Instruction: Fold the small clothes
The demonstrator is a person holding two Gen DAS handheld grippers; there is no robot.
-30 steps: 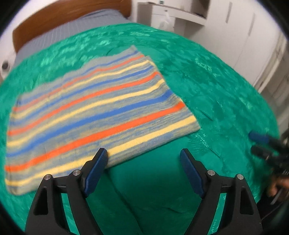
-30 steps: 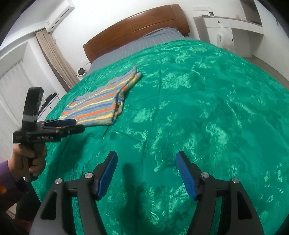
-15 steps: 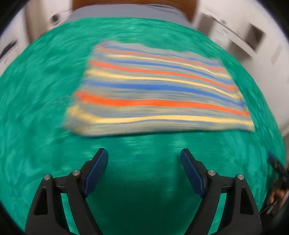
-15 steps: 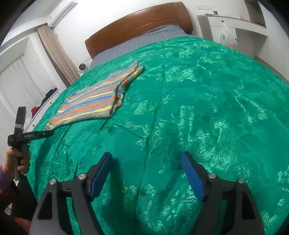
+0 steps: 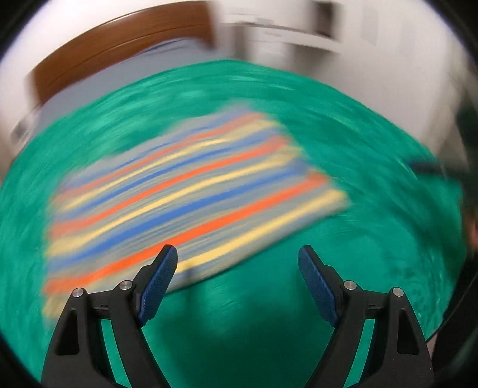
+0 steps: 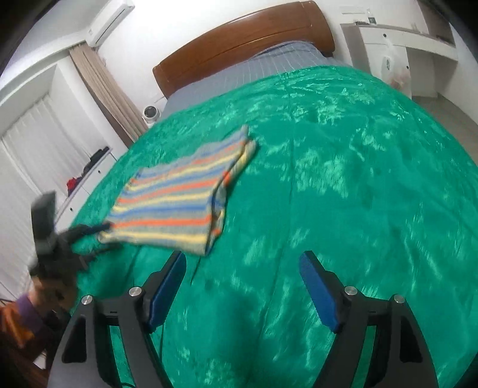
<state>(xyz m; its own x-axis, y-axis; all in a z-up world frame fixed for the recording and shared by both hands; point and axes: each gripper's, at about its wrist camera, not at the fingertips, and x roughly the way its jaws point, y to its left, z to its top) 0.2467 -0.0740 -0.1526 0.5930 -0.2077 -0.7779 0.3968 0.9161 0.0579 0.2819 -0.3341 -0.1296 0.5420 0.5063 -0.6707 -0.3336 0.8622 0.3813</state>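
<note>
Your right gripper (image 6: pixel 242 286) has just opened wider on nothing, your left gripper (image 5: pixel 237 277) swung back, wide and empty, near the folded multicolour-striped knit garment (image 5: pixel 191 194) on the green bedspread (image 6: pixel 343 179): fold looks finished.

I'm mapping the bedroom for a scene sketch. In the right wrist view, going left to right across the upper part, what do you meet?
Air conditioner → curtain → wooden headboard → white desk.
</note>
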